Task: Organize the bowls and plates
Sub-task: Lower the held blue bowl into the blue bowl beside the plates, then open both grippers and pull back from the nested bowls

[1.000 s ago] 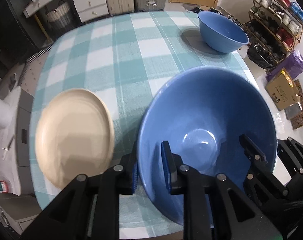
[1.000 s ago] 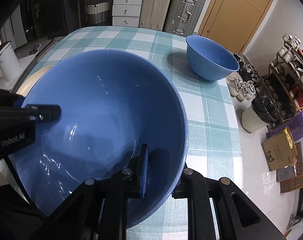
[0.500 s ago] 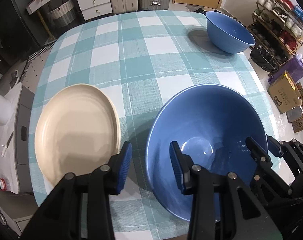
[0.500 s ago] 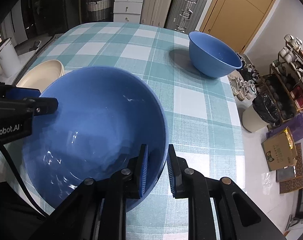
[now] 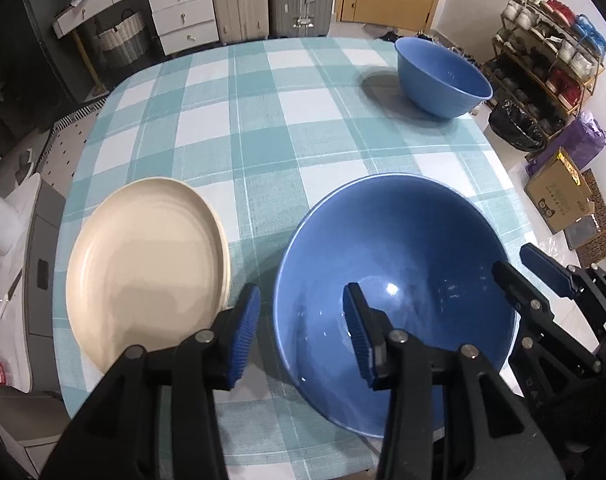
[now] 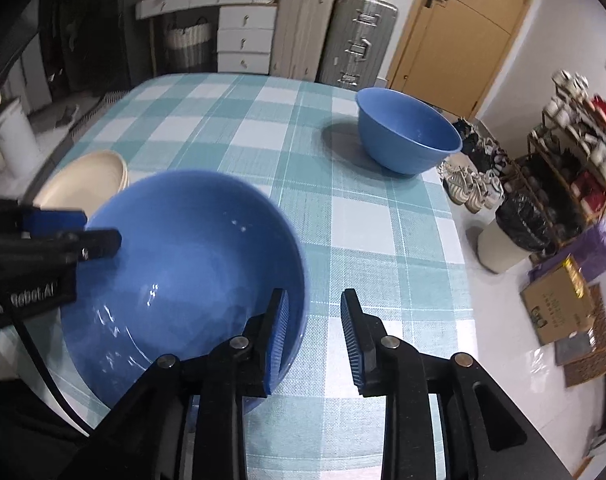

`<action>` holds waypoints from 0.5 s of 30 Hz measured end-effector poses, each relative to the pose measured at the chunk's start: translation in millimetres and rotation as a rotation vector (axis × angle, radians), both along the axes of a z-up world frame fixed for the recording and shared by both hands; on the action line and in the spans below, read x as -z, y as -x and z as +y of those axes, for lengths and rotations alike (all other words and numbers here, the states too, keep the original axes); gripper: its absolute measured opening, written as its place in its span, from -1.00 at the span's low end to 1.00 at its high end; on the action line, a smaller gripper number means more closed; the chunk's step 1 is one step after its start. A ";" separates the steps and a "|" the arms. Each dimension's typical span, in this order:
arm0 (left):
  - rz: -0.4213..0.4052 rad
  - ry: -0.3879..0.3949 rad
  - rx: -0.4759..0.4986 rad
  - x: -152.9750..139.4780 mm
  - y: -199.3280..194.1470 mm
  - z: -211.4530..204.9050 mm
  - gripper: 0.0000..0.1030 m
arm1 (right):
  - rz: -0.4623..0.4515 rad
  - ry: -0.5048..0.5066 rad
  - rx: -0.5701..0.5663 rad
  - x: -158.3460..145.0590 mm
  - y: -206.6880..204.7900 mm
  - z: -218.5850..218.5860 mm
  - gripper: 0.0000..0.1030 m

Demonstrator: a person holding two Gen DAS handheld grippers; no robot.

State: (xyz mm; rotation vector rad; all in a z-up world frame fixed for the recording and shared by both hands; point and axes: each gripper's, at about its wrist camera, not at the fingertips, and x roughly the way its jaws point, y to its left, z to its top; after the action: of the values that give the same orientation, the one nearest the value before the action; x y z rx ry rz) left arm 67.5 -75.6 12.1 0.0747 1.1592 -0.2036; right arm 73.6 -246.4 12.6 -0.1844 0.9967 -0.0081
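Note:
A large blue bowl [image 5: 395, 280] [image 6: 191, 264] sits upright on the checked tablecloth [image 5: 263, 120] near the front edge. My left gripper [image 5: 303, 332] straddles its left rim; the jaws are opening and neither pad touches the rim. My right gripper [image 6: 314, 336] straddles the bowl's right rim, jaws also opening, with a gap on both sides. A cream plate [image 5: 147, 264] [image 6: 91, 176] lies left of the bowl. A second, smaller blue bowl [image 5: 443, 76] [image 6: 407, 136] stands at the far right of the table.
The table's right edge drops to a floor with a cardboard box [image 5: 559, 196], a black bin bag [image 6: 523, 216] and a shelf of cups [image 5: 551, 36]. Suitcases [image 6: 355, 36] and white drawers [image 6: 243, 40] stand beyond the far edge.
The large blue bowl came down from a tilted, lifted position to rest on the table. Both grippers' jaws spread off its rim.

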 end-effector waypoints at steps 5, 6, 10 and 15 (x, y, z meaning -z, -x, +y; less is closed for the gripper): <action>-0.049 0.011 0.006 -7.3 6.7 -2.3 -0.11 | -0.013 -0.124 0.042 -4.1 4.6 -14.0 -0.46; -0.059 0.019 0.006 -9.5 7.6 -2.2 -0.08 | -0.028 -0.130 0.046 -5.7 6.3 -15.6 -0.46; -0.111 0.047 0.012 -20.6 14.4 -2.5 -0.08 | -0.073 -0.168 0.059 -14.4 11.8 -21.6 -0.43; -0.219 0.064 0.003 -40.0 28.6 -2.2 -0.08 | -0.147 -0.229 0.056 -34.0 20.3 -27.5 -0.27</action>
State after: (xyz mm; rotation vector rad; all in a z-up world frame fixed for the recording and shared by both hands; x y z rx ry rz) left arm 38.9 -77.8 52.1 0.0416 0.9342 -0.2293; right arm 53.3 -273.9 46.6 0.0538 0.8488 0.0407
